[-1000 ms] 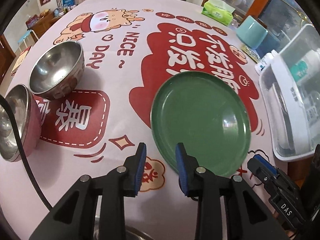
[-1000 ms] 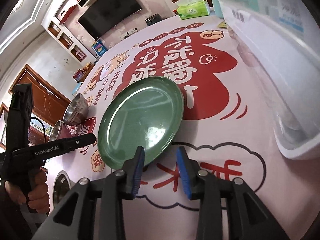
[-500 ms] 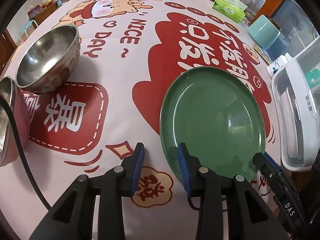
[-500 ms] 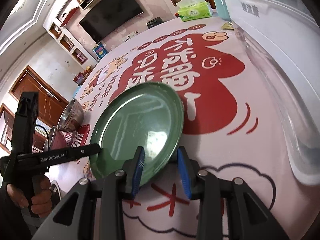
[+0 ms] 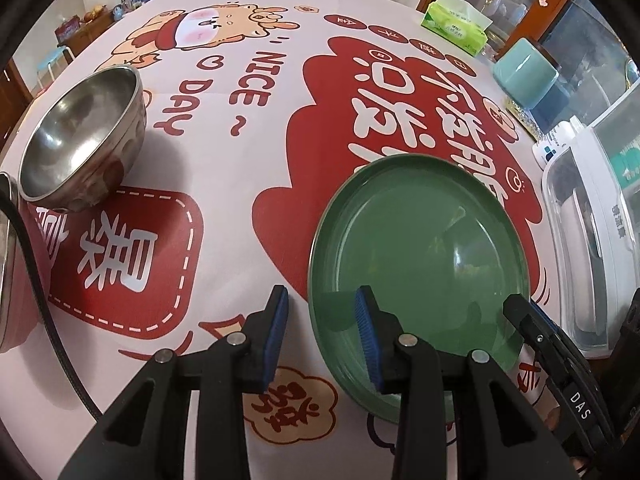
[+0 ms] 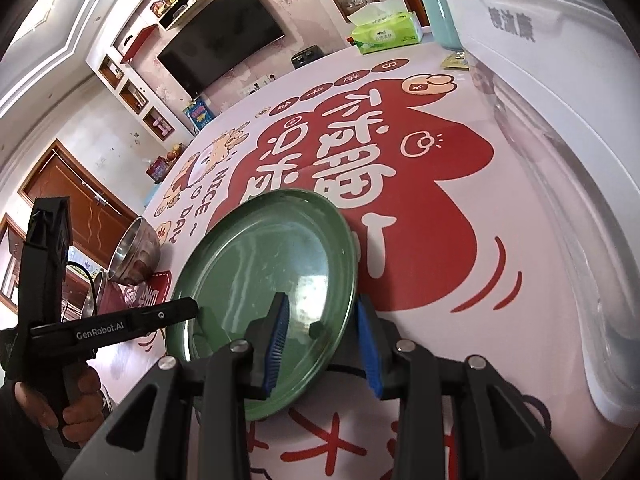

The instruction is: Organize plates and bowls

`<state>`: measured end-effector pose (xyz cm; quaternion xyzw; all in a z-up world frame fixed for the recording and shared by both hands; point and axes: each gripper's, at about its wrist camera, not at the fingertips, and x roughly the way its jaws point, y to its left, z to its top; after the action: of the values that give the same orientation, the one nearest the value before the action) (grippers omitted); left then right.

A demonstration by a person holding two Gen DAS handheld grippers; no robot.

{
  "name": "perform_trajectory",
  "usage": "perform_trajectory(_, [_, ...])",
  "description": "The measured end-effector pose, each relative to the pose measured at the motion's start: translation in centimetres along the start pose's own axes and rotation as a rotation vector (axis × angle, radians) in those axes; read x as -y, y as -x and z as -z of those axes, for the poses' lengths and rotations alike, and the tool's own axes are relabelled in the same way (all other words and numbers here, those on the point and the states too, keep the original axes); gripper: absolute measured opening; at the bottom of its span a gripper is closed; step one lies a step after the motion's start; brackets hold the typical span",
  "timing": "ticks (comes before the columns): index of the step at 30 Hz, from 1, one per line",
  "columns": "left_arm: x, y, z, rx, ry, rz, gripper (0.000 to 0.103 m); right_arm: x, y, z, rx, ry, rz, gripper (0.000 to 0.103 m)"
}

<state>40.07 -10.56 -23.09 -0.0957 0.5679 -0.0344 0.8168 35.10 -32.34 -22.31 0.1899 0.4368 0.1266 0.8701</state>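
A green plate (image 5: pixel 420 248) lies on the printed tablecloth, also in the right wrist view (image 6: pixel 272 268). My left gripper (image 5: pixel 322 332) is open and straddles the plate's near-left rim, one finger over the plate and one outside. My right gripper (image 6: pixel 322 340) is open and straddles the plate's near-right rim the same way. The right gripper's tip shows in the left wrist view (image 5: pixel 532 320). A steel bowl (image 5: pixel 80 140) stands at the far left, with a second pink-sided bowl (image 5: pixel 16 276) at the left edge.
A clear plastic dish box (image 5: pixel 592 232) stands at the right, close to the plate, also in the right wrist view (image 6: pixel 560 160). A green tissue pack (image 5: pixel 456 28) and a teal cup (image 5: pixel 524 76) stand at the back right. A black cable (image 5: pixel 40 292) runs along the left.
Both grippers have moved forward onto the plate's near rim, one from each side. The plate's rim now sits between each pair of fingers. The bowls have not moved.
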Motion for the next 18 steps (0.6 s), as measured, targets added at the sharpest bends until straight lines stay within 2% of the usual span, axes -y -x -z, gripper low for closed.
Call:
perform_trajectory(7, [0.6, -0.1, 0.2, 0.010, -0.015, -0.005, 0.031, 0.3, 0.0, 0.2, -0.014, 0.002, 0.015, 0.012])
perform_trajectory(18, [-0.1, 0.9, 1.1, -0.009, 0.003, -0.020, 0.025, -0.1, 1.1, 1.3, -0.052, 0.003, 0.013, 0.011])
